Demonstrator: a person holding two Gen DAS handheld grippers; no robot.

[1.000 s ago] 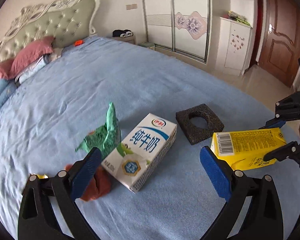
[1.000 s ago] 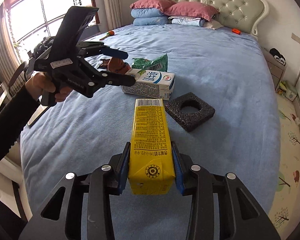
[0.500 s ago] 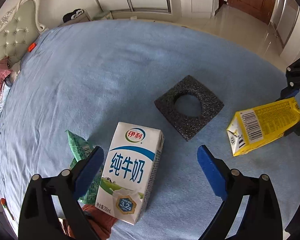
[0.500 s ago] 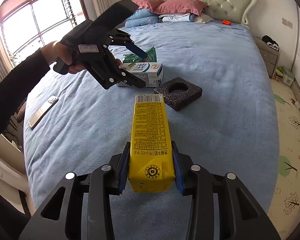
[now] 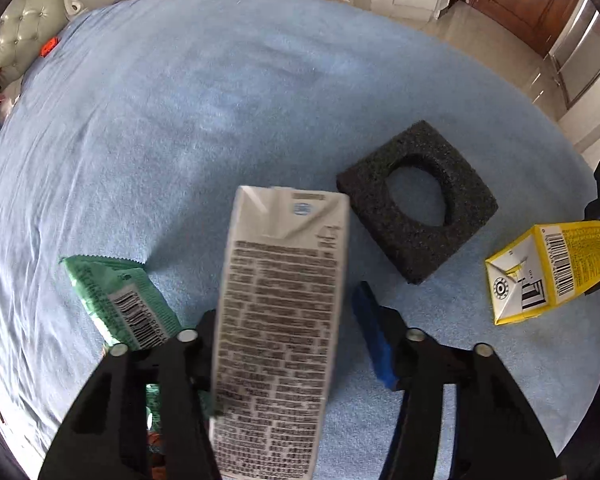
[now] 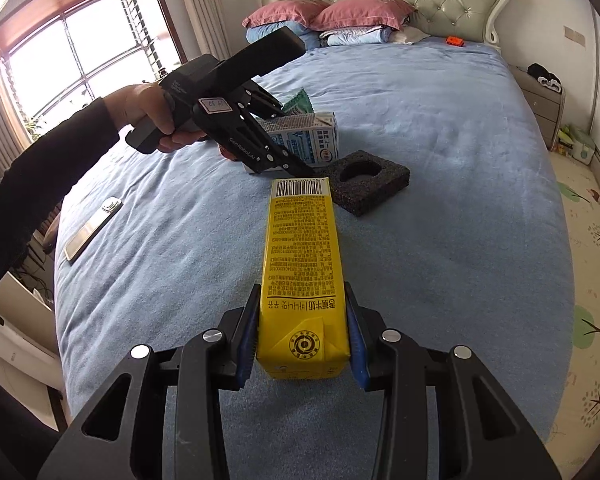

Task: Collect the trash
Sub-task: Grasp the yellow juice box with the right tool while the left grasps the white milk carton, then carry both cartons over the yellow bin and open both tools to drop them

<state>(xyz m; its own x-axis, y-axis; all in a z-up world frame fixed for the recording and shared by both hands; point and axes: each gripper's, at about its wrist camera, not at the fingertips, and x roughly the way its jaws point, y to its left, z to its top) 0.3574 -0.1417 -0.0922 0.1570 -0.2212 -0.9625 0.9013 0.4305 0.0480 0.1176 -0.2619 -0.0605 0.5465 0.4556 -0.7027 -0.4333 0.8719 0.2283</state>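
Note:
My left gripper [image 5: 284, 340] has its jaws around the white milk carton [image 5: 278, 332], which lies tipped on its side between them; a small gap shows at the right blue pad [image 5: 374, 336]. The same carton [image 6: 304, 140] and left gripper [image 6: 276, 160] show in the right wrist view. My right gripper [image 6: 302, 334] is shut on the yellow carton [image 6: 300, 264] and holds it above the bed; it also shows in the left wrist view [image 5: 548, 268]. A green snack wrapper [image 5: 120, 300] lies left of the milk carton.
A black foam square with a round hole [image 5: 418, 200] lies on the blue bedspread [image 5: 180, 120] between the two cartons. A flat metal bar [image 6: 92, 228] lies near the bed's left edge. Pillows [image 6: 332, 20] and headboard are far off.
My left gripper dropped over the milk carton and narrowed its jaws around it; the carton has rolled onto another side, printed text up. The right gripper kept holding the yellow carton.

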